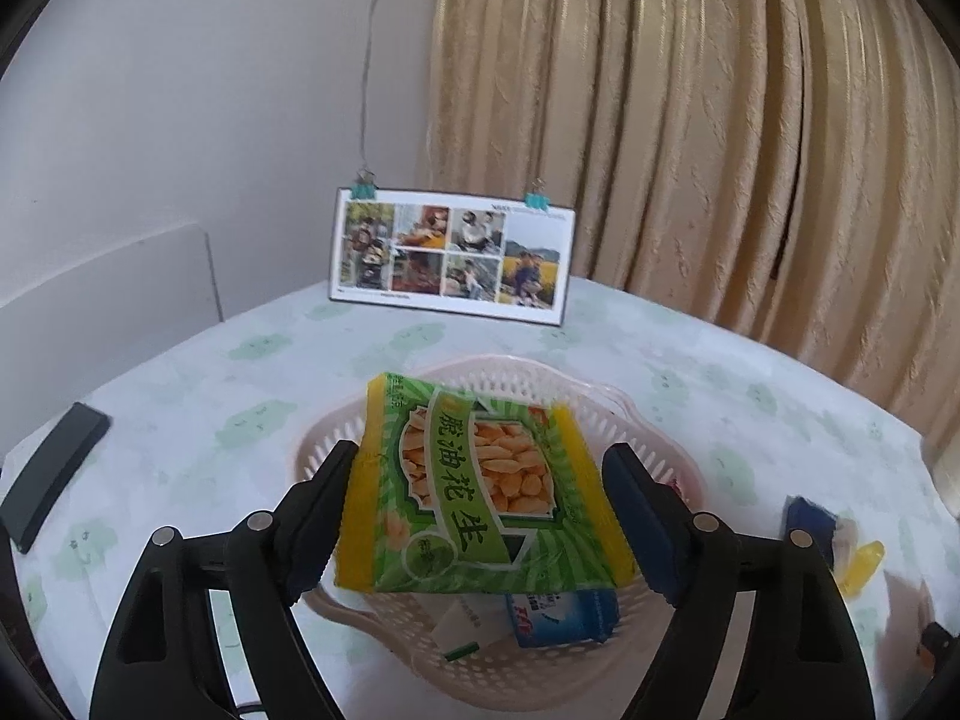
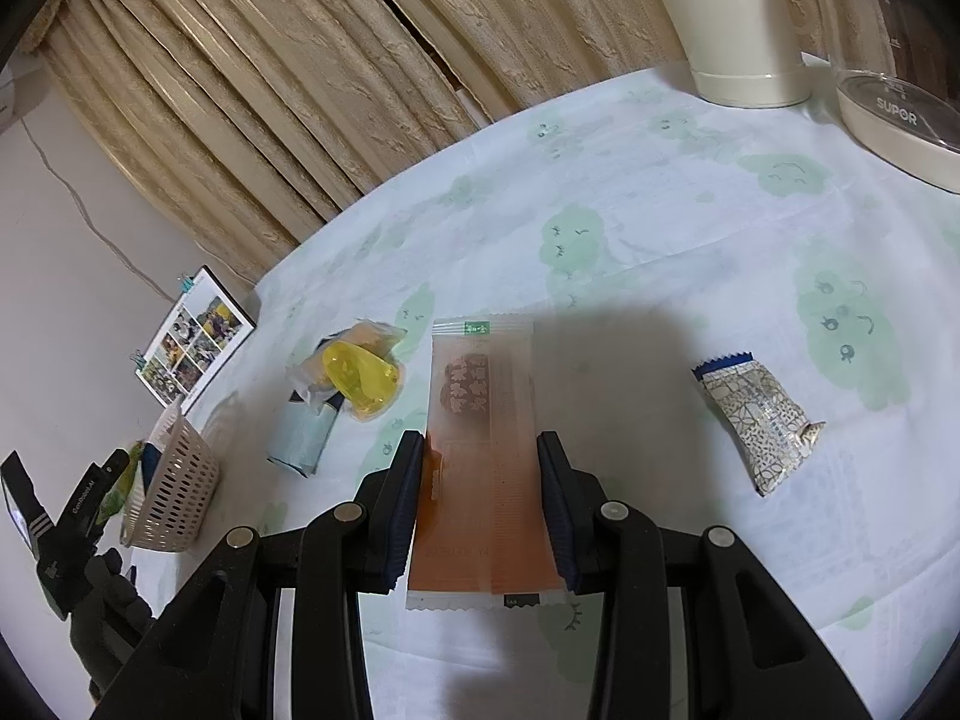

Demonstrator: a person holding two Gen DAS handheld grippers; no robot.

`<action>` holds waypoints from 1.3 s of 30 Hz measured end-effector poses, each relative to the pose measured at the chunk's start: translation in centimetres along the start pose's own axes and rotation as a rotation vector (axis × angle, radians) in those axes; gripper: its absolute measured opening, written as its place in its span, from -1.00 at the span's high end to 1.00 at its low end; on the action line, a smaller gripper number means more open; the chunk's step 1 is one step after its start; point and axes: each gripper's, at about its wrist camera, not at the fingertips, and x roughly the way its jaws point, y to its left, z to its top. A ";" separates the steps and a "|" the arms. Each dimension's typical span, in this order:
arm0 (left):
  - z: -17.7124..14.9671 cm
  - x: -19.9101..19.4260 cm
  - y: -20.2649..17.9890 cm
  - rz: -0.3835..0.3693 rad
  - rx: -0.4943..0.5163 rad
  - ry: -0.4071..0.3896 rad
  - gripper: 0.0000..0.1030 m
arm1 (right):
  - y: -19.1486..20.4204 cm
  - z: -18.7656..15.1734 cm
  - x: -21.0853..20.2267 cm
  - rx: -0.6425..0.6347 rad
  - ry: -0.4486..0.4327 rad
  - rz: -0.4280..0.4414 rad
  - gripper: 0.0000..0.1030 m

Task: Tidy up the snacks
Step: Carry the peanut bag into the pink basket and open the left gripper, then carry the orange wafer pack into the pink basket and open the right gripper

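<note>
While the left claw (image 1: 474, 516) hangs right over the pink basket (image 1: 654, 450), it has a green peanut packet (image 1: 480, 492) pinched between its fingers, the packet slanting above the basket's opening, so this one looks a drop away from being sorted. Beneath the packet, a blue-and-white packet (image 1: 558, 615) and a white one already lie inside the basket, so a share of the job is done. Over on the other side, the right claw (image 2: 480, 498) is clenched on a long orange sachet (image 2: 480, 450), which appears raised off the surface (image 2: 660, 228), though I cannot say for sure that it is clear. Plenty is left: ahead and to that claw's left sit a yellow jelly cup (image 2: 360, 375) and a pale blue packet (image 2: 303, 441), touching or nearly so, and well off to its right a silver patterned wrapper (image 2: 759, 417) waits alone.
</note>
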 end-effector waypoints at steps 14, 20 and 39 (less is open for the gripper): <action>0.1 -1.1 1.4 0.022 -0.075 -0.063 -0.59 | 0.5 0.1 -0.7 -0.011 -0.040 0.054 0.31; -0.5 -1.4 1.7 0.044 -0.083 -0.082 -0.59 | 1.0 -0.2 -0.8 -0.036 -0.048 0.069 0.31; -1.1 -1.8 3.7 0.063 -0.155 -0.080 -0.59 | 12.9 -0.5 1.1 -0.239 0.016 0.222 0.31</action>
